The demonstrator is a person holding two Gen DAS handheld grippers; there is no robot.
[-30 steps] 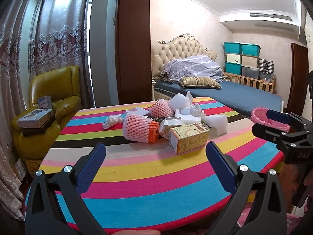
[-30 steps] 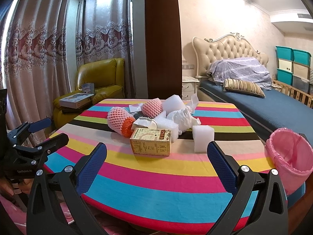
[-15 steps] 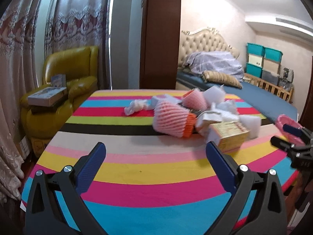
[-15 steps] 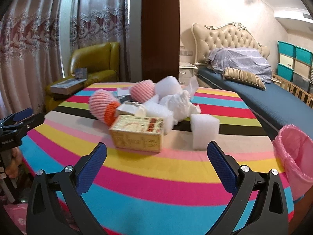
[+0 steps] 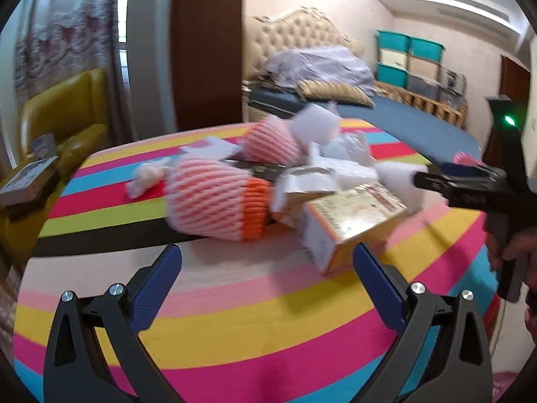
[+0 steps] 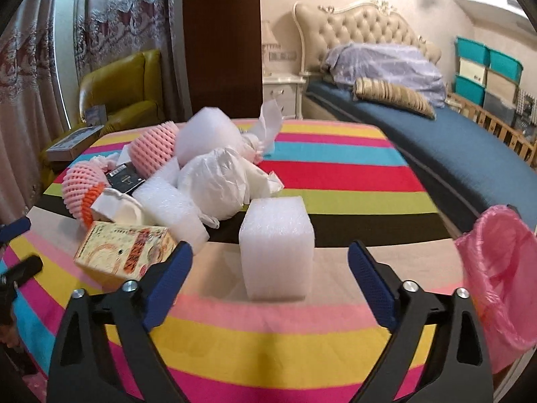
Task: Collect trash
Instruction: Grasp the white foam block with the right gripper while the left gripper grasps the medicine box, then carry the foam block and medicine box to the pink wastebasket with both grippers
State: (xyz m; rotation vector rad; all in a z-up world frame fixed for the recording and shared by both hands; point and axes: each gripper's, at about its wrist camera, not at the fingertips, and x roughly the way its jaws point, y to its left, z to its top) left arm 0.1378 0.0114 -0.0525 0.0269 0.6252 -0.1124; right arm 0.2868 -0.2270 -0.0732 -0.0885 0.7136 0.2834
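Note:
A pile of trash lies on the striped table (image 5: 235,319): a pink foam fruit net with an orange end (image 5: 214,198), a second net (image 5: 272,144), a yellow carton (image 5: 352,221), white foam pieces and crumpled paper. In the right wrist view a white foam block (image 6: 277,245) stands just ahead of my open right gripper (image 6: 270,262), with the carton (image 6: 124,252) to its left. My left gripper (image 5: 268,265) is open and empty, short of the net and carton. A pink-lined bin (image 6: 500,278) is at the table's right edge.
A yellow armchair (image 5: 63,117) with boxes stands left of the table. A bed (image 6: 436,141) lies behind and to the right, with stacked teal storage boxes (image 6: 483,70) beyond. The right gripper shows at the right of the left wrist view (image 5: 470,184).
Both grippers have moved forward toward the pile. The foam block now sits close before the right gripper, and the net and carton are nearer the left one. Both stay open.

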